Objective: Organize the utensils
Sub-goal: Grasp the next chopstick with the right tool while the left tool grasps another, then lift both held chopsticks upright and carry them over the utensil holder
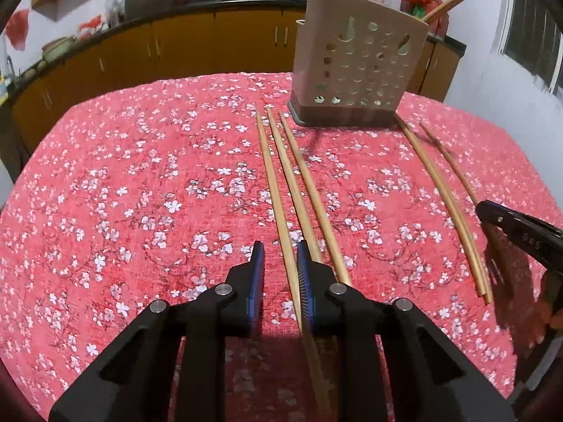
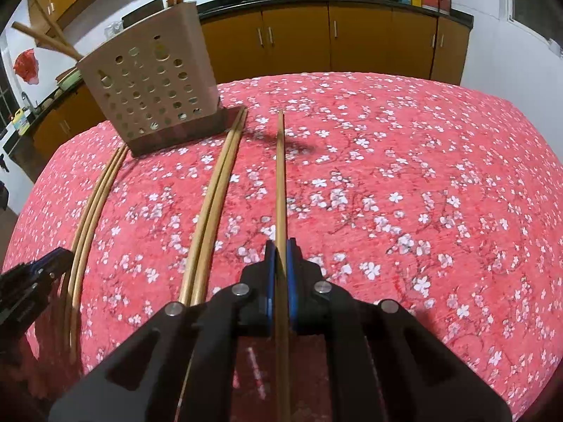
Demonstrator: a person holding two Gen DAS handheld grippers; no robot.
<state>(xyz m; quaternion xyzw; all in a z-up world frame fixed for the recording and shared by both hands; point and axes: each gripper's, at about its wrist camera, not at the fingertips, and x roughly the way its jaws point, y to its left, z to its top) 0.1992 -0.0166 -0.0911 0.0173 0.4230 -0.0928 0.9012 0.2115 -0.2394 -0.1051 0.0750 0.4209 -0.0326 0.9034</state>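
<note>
Red tablecloth [image 1: 140, 176] with white blossoms, tan chopsticks [image 1: 278, 190], beige holder [image 1: 359, 59], black grippers with blue pads [image 1: 258, 274]

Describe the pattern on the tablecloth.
Red tablecloth with white blossoms on dark branches, shown best in the right wrist view.

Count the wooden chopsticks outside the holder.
6: three wooden chopsticks side by side, one between the left gripper's jaws; a pair beside them; one in the right gripper. Beige holder may hide more.
</note>
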